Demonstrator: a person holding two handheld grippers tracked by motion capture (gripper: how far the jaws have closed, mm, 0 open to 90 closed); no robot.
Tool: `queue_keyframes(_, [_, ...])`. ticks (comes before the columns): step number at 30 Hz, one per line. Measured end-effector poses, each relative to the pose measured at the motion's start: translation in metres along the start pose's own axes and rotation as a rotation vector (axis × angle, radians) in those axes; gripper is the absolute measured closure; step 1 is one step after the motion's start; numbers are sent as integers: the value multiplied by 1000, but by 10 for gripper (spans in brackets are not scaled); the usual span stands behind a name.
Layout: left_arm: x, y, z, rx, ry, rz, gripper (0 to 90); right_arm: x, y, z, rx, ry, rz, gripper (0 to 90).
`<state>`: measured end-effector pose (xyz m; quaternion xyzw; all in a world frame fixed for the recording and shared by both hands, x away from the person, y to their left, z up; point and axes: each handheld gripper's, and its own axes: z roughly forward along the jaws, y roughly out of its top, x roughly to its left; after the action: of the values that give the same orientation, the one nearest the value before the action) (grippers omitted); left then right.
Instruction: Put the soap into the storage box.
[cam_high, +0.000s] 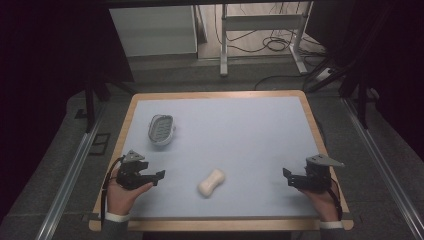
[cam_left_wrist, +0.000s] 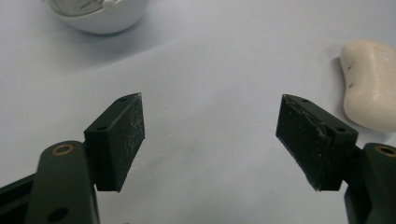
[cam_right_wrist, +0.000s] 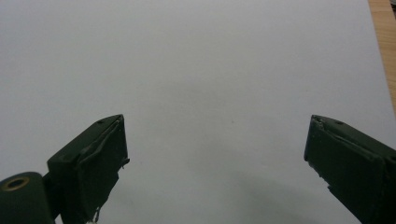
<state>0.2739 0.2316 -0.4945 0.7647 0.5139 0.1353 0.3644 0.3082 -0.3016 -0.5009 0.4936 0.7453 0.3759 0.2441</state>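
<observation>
Table: a wooden-edged table covered by a pale blue-grey mat, seen from above the person's side.
Soap: a cream, peanut-shaped bar of soap lies flat on the mat near the front edge, a little left of centre, touching nothing. In the left gripper view it sits at the right edge, just beyond the right-hand jaw.
Dish: a white oval soap dish with a ridged inside stands on the left half of the mat, farther back than the soap and well apart from it. The left gripper view catches its rim at the top; what sits inside looks like a drainer insert, though the crop is too tight to be sure.
Left gripper: the left gripper, held in the left hand at the front left, points toward the soap, jaws spread wide over bare mat.
Right gripper: the right gripper, in the right hand at the front right, points inward, jaws spread wide, bare mat between them.
Background: desk legs and loose cables on the floor beyond the table.
</observation>
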Motion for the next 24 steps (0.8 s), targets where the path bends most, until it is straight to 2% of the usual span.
queue_keyframes(6, [-3, 3, -2, 9, -22, 7, 231, -1, 0, -2, -6, -6, 2, 58])
queue_keyframes(11, [-4, 5, -4, 11, -22, 13, 231, -1, 0, -2, -8, -6, 3, 58])
queue_keyframes(24, [-20, 19, -4, 24, -45, 61, 225, -2, 1, -5, -8, 0, -2, 57])
